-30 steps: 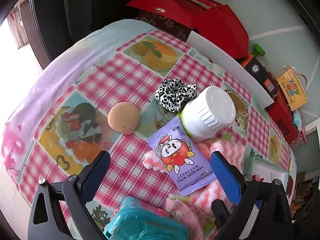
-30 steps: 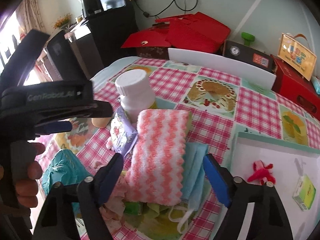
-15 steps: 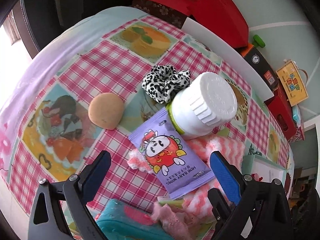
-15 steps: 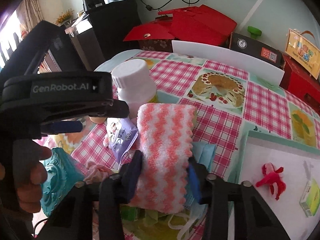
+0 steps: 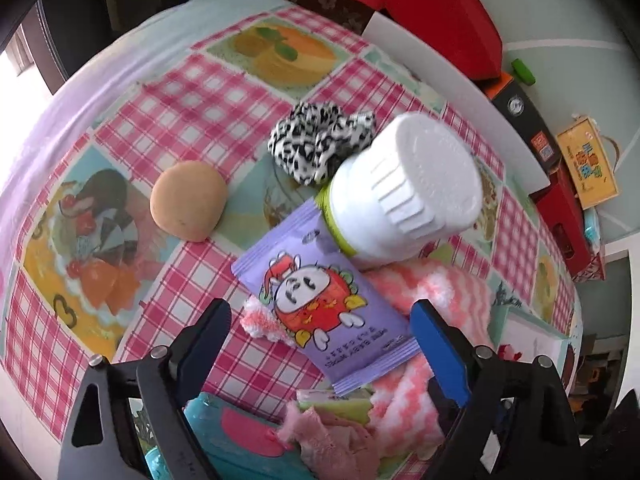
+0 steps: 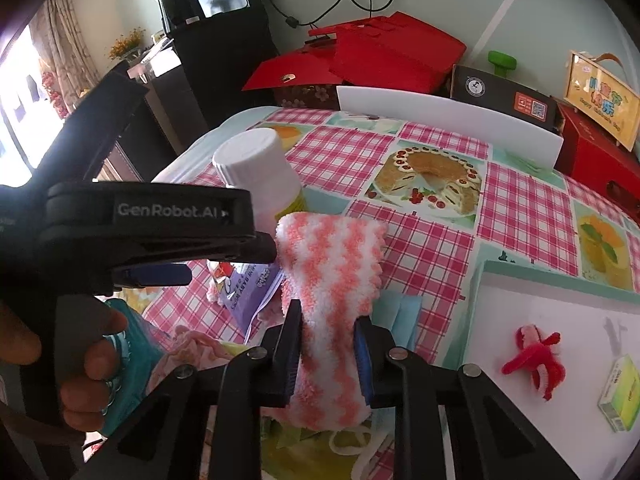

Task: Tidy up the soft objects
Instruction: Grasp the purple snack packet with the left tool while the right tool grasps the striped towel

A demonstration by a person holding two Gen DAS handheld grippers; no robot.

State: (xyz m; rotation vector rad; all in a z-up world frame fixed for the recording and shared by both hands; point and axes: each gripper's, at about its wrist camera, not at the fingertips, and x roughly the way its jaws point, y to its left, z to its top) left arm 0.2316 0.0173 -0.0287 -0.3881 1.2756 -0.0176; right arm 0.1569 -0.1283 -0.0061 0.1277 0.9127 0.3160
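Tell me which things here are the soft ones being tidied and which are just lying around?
For the job:
- pink-and-white fuzzy cloth, squeezed in the right hand-held gripper
- leopard scrunchie
- pink rag

Just lying about:
- white bottle
- purple wipes packet
- red boxes

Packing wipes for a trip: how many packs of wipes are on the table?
2: a purple mini wipes pack leaning on the white bottle, and a teal wipes pack at the near edge. Others may hide under the cloths.
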